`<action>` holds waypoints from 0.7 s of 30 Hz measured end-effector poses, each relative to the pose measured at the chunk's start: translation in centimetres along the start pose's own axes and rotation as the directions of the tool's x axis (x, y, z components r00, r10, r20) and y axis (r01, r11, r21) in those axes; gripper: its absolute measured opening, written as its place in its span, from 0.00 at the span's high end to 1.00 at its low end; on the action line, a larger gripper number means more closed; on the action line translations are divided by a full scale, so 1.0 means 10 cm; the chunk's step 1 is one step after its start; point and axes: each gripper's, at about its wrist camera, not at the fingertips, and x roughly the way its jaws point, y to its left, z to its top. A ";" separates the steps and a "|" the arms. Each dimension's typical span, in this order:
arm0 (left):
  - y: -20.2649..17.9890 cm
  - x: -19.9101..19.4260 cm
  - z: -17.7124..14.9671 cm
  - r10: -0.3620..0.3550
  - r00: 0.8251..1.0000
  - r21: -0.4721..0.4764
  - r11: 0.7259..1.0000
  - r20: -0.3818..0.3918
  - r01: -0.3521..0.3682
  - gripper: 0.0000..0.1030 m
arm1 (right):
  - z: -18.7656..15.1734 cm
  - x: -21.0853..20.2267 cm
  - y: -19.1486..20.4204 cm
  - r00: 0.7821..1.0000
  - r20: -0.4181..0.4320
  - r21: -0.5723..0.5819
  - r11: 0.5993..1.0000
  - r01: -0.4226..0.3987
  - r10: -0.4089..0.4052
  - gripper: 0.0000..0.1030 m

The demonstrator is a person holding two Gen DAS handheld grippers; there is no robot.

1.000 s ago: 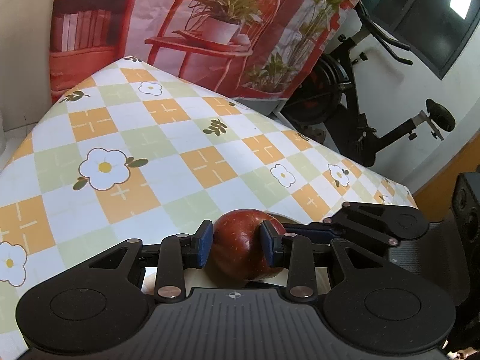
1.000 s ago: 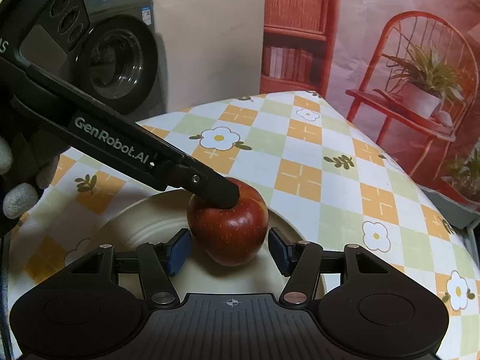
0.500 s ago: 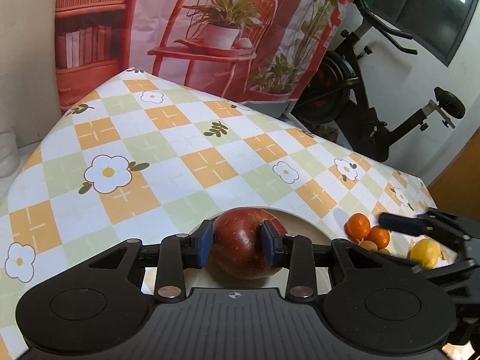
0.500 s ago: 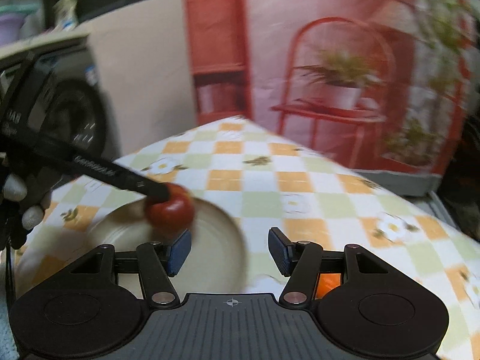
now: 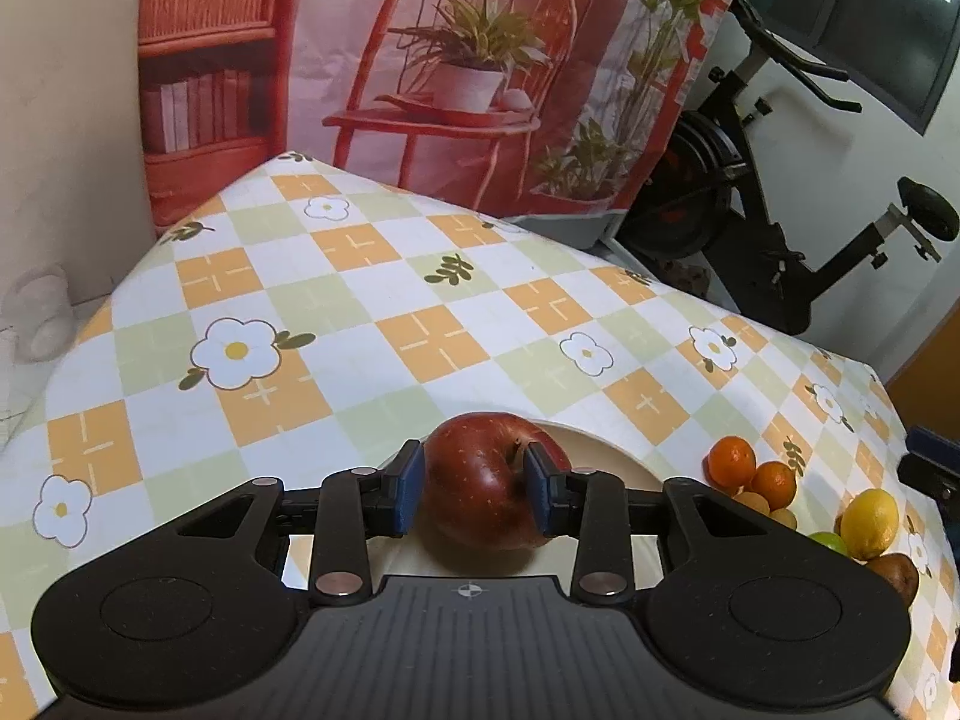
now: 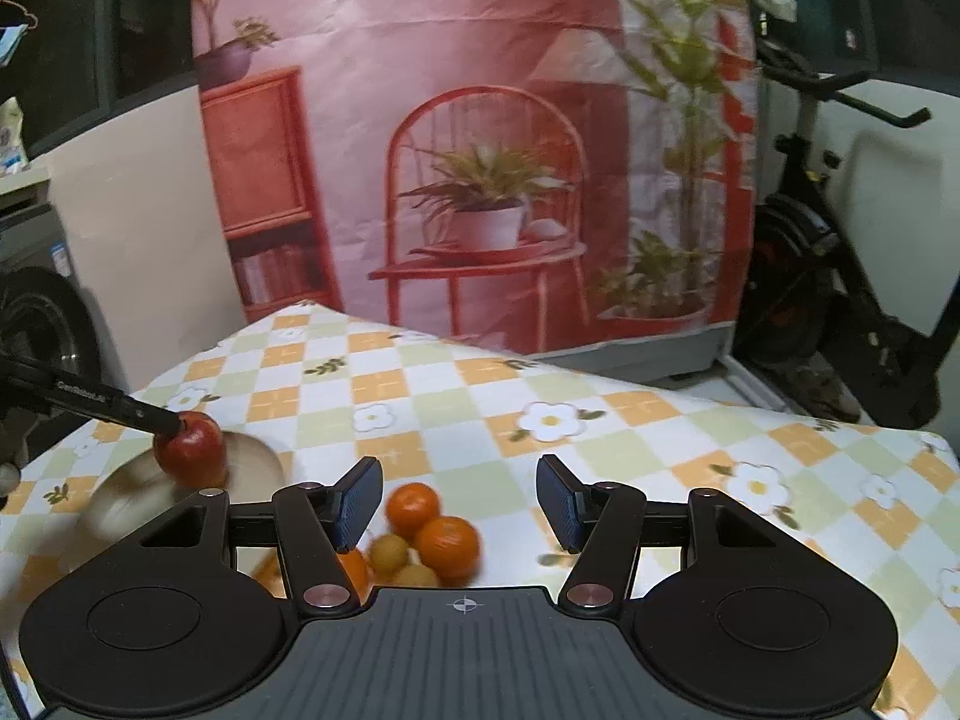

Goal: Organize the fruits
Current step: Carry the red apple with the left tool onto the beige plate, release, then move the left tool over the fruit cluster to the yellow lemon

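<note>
My left gripper (image 5: 474, 489) is shut on a red apple (image 5: 480, 483), held over a cream plate (image 5: 606, 462); it also shows in the right wrist view with the apple (image 6: 191, 449) at the plate (image 6: 252, 462). My right gripper (image 6: 459, 501) is open and empty, just above a pile of oranges (image 6: 447, 543) and small yellow fruits (image 6: 389, 552). In the left wrist view the oranges (image 5: 750, 471), a lemon (image 5: 869, 522), a green fruit (image 5: 828, 540) and a brown pear (image 5: 897, 576) lie right of the plate.
The table (image 5: 420, 336) wears a checked flower cloth. A printed backdrop (image 6: 480, 150) hangs behind its far edge. An exercise bike (image 5: 780, 228) stands at the right, a washing machine (image 6: 36, 324) at the left.
My right gripper has swung away from the apple and plate to the right, over the pile of oranges. My left gripper still holds the apple at the plate.
</note>
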 end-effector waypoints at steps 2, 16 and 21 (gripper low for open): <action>-0.06 -0.05 0.01 0.009 1.000 0.002 1.000 0.020 -0.009 0.63 | -0.04 -0.07 -0.04 1.000 0.000 -0.002 1.000 0.009 -0.009 0.48; -0.81 -0.31 0.02 -0.067 0.990 0.139 0.989 0.123 0.050 0.63 | -0.36 -0.44 -0.31 0.999 -0.012 0.035 0.998 0.047 -0.047 0.48; -1.18 -0.37 -0.09 -0.119 0.984 0.211 0.973 0.133 0.089 0.63 | -0.46 -0.57 -0.39 0.998 -0.011 0.059 0.997 0.056 -0.056 0.48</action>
